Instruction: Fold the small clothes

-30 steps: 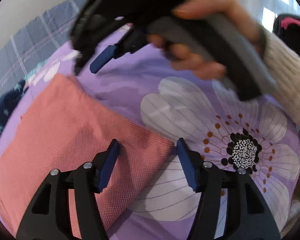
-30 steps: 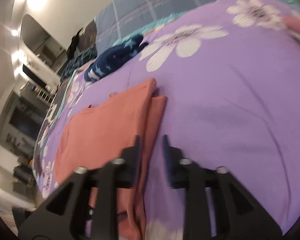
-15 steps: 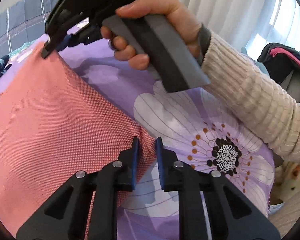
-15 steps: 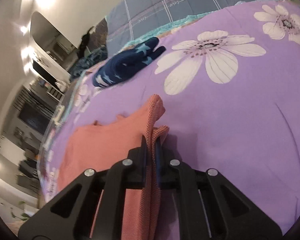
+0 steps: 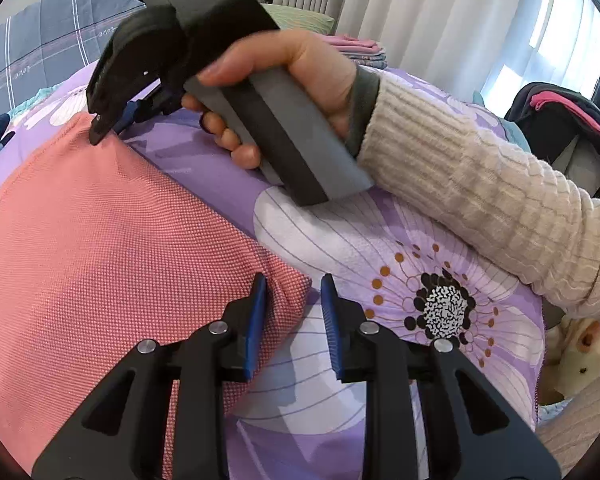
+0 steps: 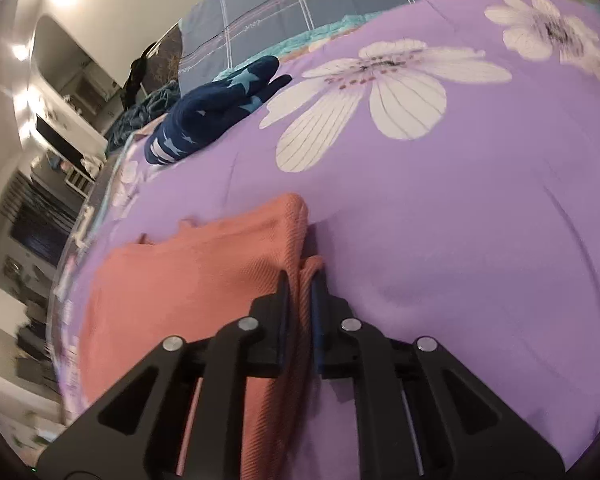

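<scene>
Coral-pink knitted garment (image 5: 112,264), fine-textured, lying flat on the purple floral bedspread (image 5: 400,248) of a bed, its two near corners at the tips of the two tools.

Left hand-held gripper (image 5: 294,300): blue pads parted, having just been opening; the garment's corner lies between them against the left pad, the right pad clear of it over a white printed petal. No pinch is visible.

Right hand-held gripper (image 6: 300,292): jaws nearly closed, having just clamped a doubled fold of the garment (image 6: 188,280); the pads press on the cloth, which rises in a ridge just ahead of the tips.

The garment's far edge is cut off at the left in both views; how many layers it has cannot be told. The right view is blurred at its margins.

The right hand (image 5: 284,80), in a cream ribbed sleeve (image 5: 480,200), grips the grey handle, tool angled downward. A navy star-patterned item (image 6: 216,108) lies well beyond.
</scene>
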Action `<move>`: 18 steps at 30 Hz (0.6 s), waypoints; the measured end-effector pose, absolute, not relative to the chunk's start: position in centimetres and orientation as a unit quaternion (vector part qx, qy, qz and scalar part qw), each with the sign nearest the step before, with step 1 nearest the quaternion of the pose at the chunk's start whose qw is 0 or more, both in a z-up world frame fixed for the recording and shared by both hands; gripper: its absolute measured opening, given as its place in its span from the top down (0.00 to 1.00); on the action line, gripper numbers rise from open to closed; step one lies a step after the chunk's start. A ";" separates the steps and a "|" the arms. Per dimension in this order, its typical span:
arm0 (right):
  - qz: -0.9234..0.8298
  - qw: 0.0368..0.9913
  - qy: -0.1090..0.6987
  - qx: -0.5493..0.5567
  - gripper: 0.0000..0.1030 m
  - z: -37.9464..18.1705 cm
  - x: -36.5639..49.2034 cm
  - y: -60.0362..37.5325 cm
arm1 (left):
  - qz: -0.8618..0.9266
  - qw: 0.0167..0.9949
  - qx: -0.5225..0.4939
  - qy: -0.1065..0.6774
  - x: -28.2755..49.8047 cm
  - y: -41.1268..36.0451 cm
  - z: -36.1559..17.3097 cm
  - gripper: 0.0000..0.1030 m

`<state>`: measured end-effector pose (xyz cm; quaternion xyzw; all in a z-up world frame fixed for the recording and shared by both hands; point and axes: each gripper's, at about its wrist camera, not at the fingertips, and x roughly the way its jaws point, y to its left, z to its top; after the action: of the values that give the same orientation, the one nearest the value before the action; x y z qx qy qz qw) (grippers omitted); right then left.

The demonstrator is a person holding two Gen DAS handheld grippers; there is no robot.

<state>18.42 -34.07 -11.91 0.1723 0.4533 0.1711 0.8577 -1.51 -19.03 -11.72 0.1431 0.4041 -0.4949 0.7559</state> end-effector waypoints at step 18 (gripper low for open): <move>0.084 0.909 0.390 0.119 0.73 -4.9 7.0 -37.5 | -0.478 0.773 0.195 0.369 -2.5 -21.3 -9.9 0.96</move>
<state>6.99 -37.50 -4.94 0.1189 0.3897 0.0840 0.9093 -2.55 -21.31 -9.93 0.1950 0.3687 -0.4777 0.7732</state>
